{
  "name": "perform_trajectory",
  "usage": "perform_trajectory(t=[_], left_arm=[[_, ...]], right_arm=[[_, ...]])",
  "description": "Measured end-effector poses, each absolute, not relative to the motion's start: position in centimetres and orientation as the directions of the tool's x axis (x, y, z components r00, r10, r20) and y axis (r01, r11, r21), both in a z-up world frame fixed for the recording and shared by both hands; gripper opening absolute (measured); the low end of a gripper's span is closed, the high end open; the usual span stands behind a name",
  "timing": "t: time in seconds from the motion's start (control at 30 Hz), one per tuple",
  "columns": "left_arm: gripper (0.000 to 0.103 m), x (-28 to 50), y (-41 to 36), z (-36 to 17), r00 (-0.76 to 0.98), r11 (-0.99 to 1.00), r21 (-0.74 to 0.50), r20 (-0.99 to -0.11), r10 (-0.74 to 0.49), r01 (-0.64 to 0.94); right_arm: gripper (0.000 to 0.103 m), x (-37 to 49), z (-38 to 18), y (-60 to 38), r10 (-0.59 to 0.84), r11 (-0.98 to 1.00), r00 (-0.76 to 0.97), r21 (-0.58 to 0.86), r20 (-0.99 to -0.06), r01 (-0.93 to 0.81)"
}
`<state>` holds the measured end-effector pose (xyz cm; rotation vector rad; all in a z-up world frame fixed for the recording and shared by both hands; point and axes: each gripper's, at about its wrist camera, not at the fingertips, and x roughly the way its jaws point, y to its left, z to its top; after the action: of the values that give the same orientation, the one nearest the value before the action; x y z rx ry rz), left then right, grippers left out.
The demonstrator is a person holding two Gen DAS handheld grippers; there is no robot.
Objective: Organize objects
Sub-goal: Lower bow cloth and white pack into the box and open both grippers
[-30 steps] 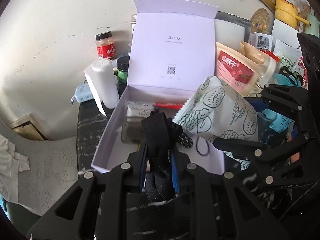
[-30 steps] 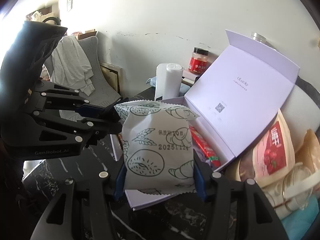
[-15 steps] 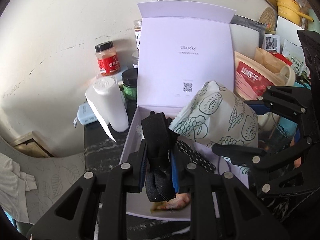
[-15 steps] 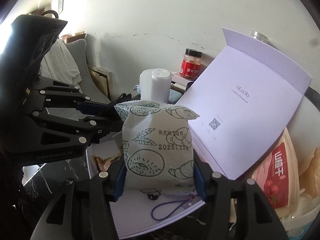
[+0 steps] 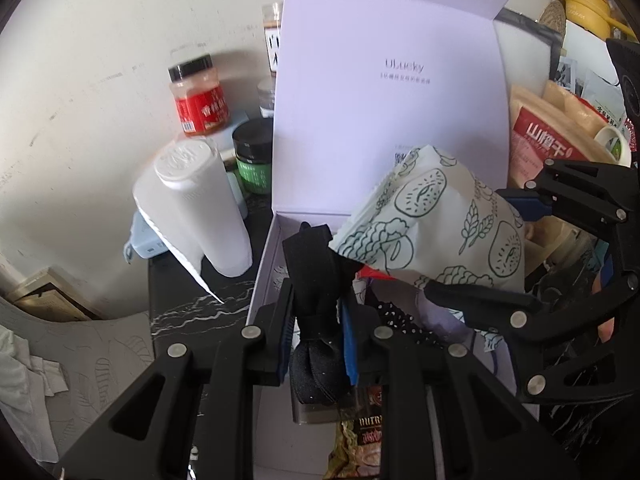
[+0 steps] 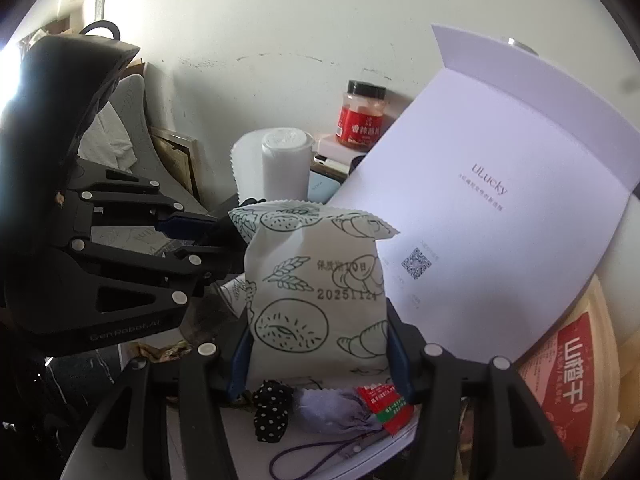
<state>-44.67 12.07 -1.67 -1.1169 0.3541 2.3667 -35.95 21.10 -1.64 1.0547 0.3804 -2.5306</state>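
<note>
An open lavender gift box with its lid upright sits on the dark marble table; the lid also shows in the right wrist view. My left gripper is shut on a black fabric strap and holds it over the box's left part. My right gripper is shut on a white snack bag printed with green bread drawings, also in the left wrist view, and holds it above the box interior. Inside lie a polka-dot pouch, a lavender pouch and a red packet.
Left of the box stand a white roll, a red spice jar and a green jar. A red-labelled snack bag and other clutter crowd the right. A snack packet lies in the box front. A chair stands left.
Both grippers have moved forward over the box with their loads; the lid now looms larger and the box interior lies beneath them.
</note>
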Motion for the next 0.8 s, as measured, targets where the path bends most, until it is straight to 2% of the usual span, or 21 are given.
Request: perform_trajectory(t=[0.57,0.8], left_arm=[[0.020,-45.7,13.2,-6.2,-0.443,-0.831,-0.011,-0.842,0.308,-0.556],[0.020,-45.4,13.3,-6.7,-0.443,-0.834,-0.010,-0.844,0.303,-0.552]], right_arm=[[0.057,-37.8,-5.1,20.5,-0.194,-0.893,-0.576,-0.100,-0.794,0.439],[0.057,-38.9,-6.4,19.9,-0.175,-0.891,-0.540,-0.101,-0.824,0.443]])
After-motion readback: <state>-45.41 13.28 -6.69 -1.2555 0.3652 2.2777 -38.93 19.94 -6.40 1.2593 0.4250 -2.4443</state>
